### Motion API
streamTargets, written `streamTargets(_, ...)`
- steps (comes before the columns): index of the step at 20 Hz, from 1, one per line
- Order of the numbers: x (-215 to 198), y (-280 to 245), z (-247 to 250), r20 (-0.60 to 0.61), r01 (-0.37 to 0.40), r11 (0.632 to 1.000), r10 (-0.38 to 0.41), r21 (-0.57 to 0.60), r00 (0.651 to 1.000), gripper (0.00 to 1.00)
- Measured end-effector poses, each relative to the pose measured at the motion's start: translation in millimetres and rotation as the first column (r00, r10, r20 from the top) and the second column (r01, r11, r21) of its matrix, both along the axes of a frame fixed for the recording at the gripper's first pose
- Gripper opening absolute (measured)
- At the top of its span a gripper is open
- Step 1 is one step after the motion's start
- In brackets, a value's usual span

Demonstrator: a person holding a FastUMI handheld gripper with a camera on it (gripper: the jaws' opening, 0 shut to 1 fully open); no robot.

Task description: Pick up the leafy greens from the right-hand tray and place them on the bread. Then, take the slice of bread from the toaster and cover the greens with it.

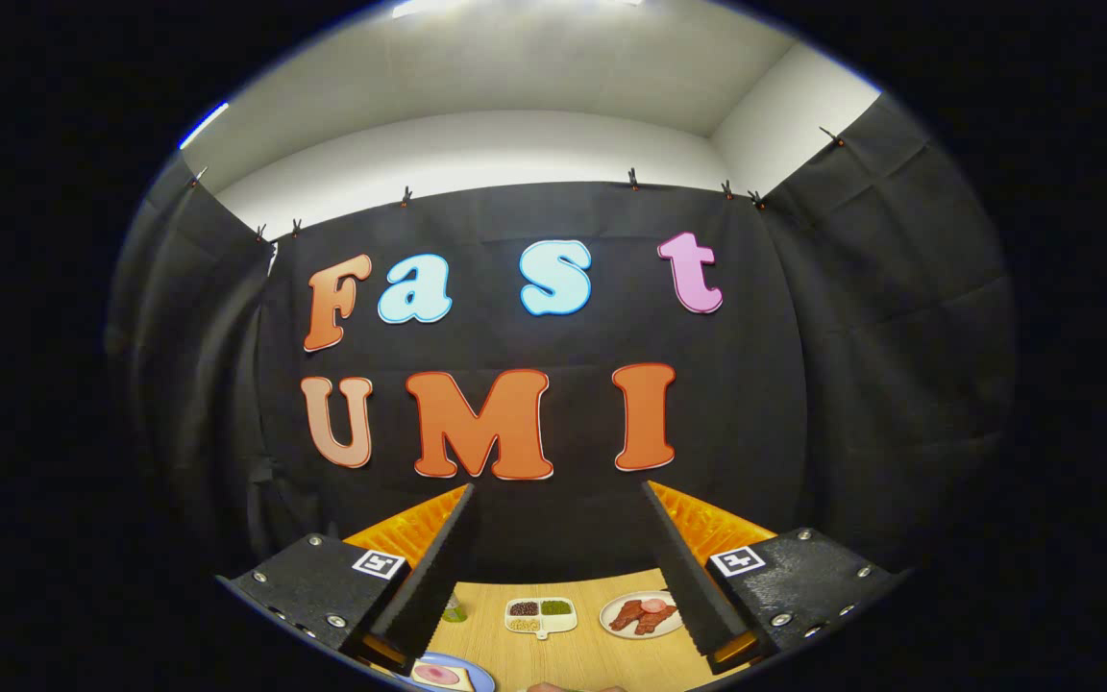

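My gripper (558, 500) is held high and level, its fingers wide open with nothing between them, pointing at the booth's back wall. Far below, between the fingers, the wooden table (573, 654) shows. A blue plate (448, 675) with a slice of bread (440, 677) topped by a pink slice lies by the left finger. A white compartment tray (541, 616) holds dark, green and tan fillings. A round plate (643, 615) with reddish meat slices sits by the right finger. I see no toaster or loose leafy greens.
A small green item (455, 611) pokes out beside the left finger. Something brownish with a bit of green (573, 687) shows at the table's near edge. Black cloth walls close the booth on three sides.
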State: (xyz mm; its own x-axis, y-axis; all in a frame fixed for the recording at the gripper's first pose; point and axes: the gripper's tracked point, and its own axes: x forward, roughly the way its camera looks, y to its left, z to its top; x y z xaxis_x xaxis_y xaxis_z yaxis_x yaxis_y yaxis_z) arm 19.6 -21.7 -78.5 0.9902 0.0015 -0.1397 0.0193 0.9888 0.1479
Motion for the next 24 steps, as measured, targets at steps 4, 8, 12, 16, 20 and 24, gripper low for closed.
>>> streamTargets(4,2,0,-36,-0.078,-0.007,1.0,0.005,-0.019,0.997,0.99)
streamTargets(8,2,-7,-65,-0.149,0.007,0.999,-0.012,-0.038,0.989,0.99)
streamTargets(12,-3,0,-109,-0.268,-0.007,1.0,0.003,-0.014,0.963,0.99)
streamTargets(16,-15,11,-169,-0.432,-0.041,0.999,0.039,0.005,0.901,0.99)
streamTargets(20,-34,22,-217,-0.533,-0.093,0.995,0.069,-0.02,0.843,0.99)
streamTargets(24,-58,36,-271,-0.688,-0.138,0.99,0.104,0.007,0.718,0.99)
